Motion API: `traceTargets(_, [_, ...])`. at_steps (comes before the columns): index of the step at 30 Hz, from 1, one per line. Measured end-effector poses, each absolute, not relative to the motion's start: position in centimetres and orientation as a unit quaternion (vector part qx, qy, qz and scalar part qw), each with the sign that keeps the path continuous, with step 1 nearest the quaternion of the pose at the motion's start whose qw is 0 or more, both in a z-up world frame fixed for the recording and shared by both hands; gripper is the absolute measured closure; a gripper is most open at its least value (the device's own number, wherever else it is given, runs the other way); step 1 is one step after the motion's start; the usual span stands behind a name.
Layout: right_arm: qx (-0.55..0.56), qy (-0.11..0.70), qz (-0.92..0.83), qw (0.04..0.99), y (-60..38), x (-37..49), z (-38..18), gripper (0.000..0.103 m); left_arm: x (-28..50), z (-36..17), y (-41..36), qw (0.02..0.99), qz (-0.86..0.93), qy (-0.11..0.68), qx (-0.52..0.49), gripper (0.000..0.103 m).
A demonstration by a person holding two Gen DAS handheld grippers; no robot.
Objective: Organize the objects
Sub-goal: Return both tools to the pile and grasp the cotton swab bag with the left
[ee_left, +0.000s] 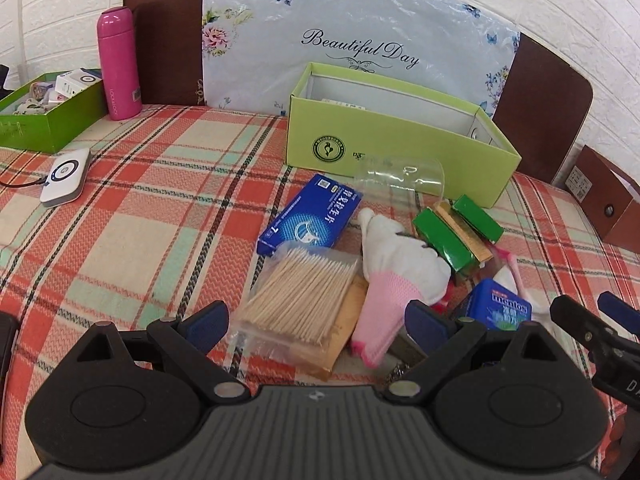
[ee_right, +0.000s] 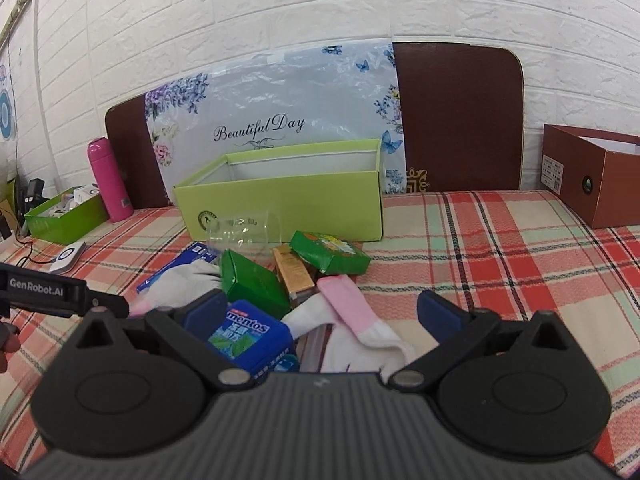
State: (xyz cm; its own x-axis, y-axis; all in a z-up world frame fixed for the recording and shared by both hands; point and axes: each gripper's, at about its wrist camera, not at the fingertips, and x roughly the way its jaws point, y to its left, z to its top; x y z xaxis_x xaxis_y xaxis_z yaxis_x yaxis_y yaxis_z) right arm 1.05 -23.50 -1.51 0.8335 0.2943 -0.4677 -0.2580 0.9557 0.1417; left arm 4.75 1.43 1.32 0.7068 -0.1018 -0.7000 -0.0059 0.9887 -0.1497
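Observation:
A pile lies on the plaid cloth before a light green box (ee_left: pixel 384 140) (ee_right: pixel 288 204). It holds a bag of cotton swabs (ee_left: pixel 300 294), a blue carton (ee_left: pixel 312 216), a white and pink glove (ee_left: pixel 394 272), green packets (ee_left: pixel 440 240) (ee_right: pixel 252 282), a blue Mentos tin (ee_left: pixel 500 308) (ee_right: pixel 250 336) and a tipped clear cup (ee_left: pixel 400 178) (ee_right: pixel 242 228). My left gripper (ee_left: pixel 318 320) is open above the swabs and the glove's cuff. My right gripper (ee_right: pixel 320 312) is open over the Mentos tin and a second glove (ee_right: pixel 348 320). Neither holds anything.
A dark green box (ee_left: pixel 48 116) with small items, a pink bottle (ee_left: pixel 118 64) and a white device (ee_left: pixel 66 174) with a cable sit at the left. A brown box (ee_right: pixel 592 176) stands at the right. Chair backs and a floral bag (ee_left: pixel 352 40) line the wall.

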Motion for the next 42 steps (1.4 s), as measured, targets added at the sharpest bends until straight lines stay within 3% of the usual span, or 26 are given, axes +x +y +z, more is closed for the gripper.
traceTargets(11, [0.016,0.284,0.232,0.930,-20.0,-1.6,-3.2,0.000,3.3,-0.2,2.8,0.916,-0.020,0.394,-0.076,0.005])
traceTargets(18, [-0.040,0.253,0.308,0.916,-16.4,-3.9,-3.8,0.001,2.0,-1.5,4.9,0.917,-0.015,0.385,-0.105,0.005])
traceTargets(22, [-0.051,0.265,0.317,0.909,-15.1,-3.6,-4.5,0.021,1.3,-1.9,4.9,0.923,-0.026,0.373,-0.094,0.005])
traceTargets(25, [-0.053,0.288,0.326,0.899,-14.5,-3.3,-5.3,0.045,1.4,-2.4,5.1,0.910,-0.057,0.393,-0.115,0.005])
traceTargets(29, [-0.069,0.298,0.321,0.896,-14.6,-3.3,-5.9,0.063,1.8,-2.1,5.3,0.917,-0.051,0.380,-0.113,0.005])
traceTargets(34, [-0.053,0.301,0.328,0.894,-15.4,-3.3,-5.9,0.064,4.3,-0.5,6.1,0.933,-0.043,0.343,-0.102,0.005])
traceTargets(42, [-0.036,0.304,0.325,0.895,-16.0,-3.2,-6.1,0.064,8.1,-1.3,3.6,0.928,-0.076,0.364,-0.032,0.005])
